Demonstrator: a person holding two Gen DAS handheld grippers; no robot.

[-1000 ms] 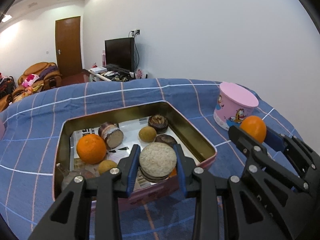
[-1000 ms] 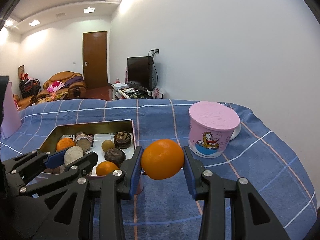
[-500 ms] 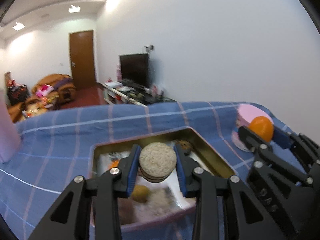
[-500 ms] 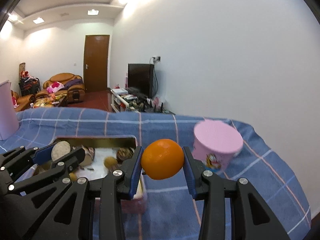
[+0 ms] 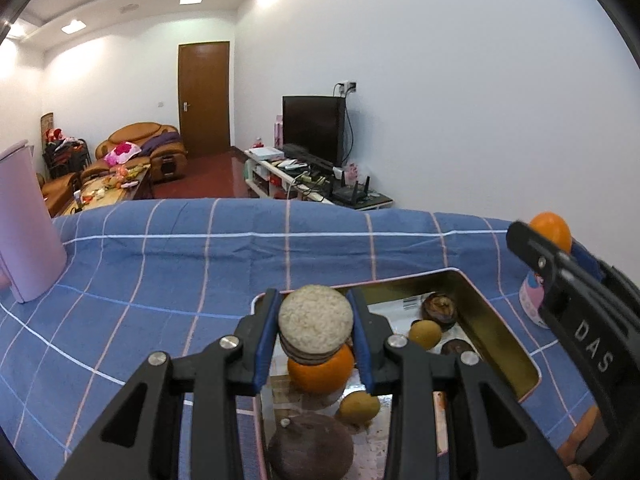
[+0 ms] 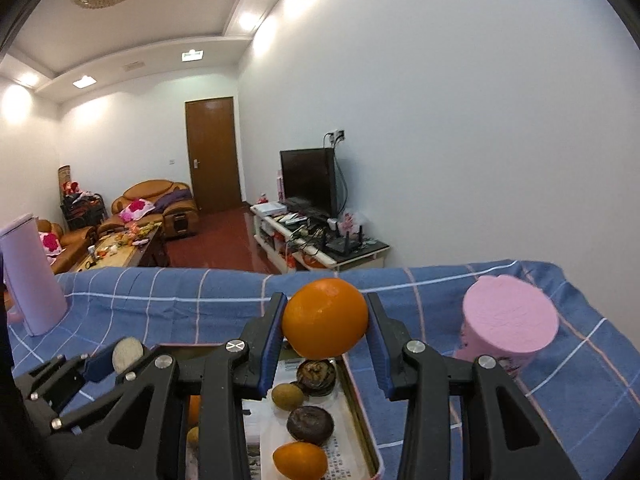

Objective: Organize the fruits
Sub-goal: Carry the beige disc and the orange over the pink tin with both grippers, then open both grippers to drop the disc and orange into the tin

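My left gripper [image 5: 315,330] is shut on a round beige-topped brown fruit [image 5: 315,326] and holds it above the near end of the gold metal tin [image 5: 498,324]. The tin holds an orange [image 5: 320,370], two small yellow-brown fruits [image 5: 425,333] and dark brown fruits [image 5: 310,450]. My right gripper [image 6: 325,334] is shut on an orange [image 6: 325,324], held over the tin's [image 6: 356,392] far end. In the right wrist view the tin shows dark fruits [image 6: 310,422], a small yellow-brown fruit [image 6: 287,396] and another orange [image 6: 299,460]. Each gripper shows in the other's view, the right [image 5: 560,256] and the left [image 6: 120,354].
A pink lidded tub [image 6: 510,320] stands on the blue checked cloth [image 5: 200,264] right of the tin. A tall pink container [image 5: 24,224] stands at the far left. The table's far edge drops to a living room with a TV stand.
Both grippers have risen and tilted up, still holding their fruits. The tin now sits lower and closer in both views; the pink tub has slid right.
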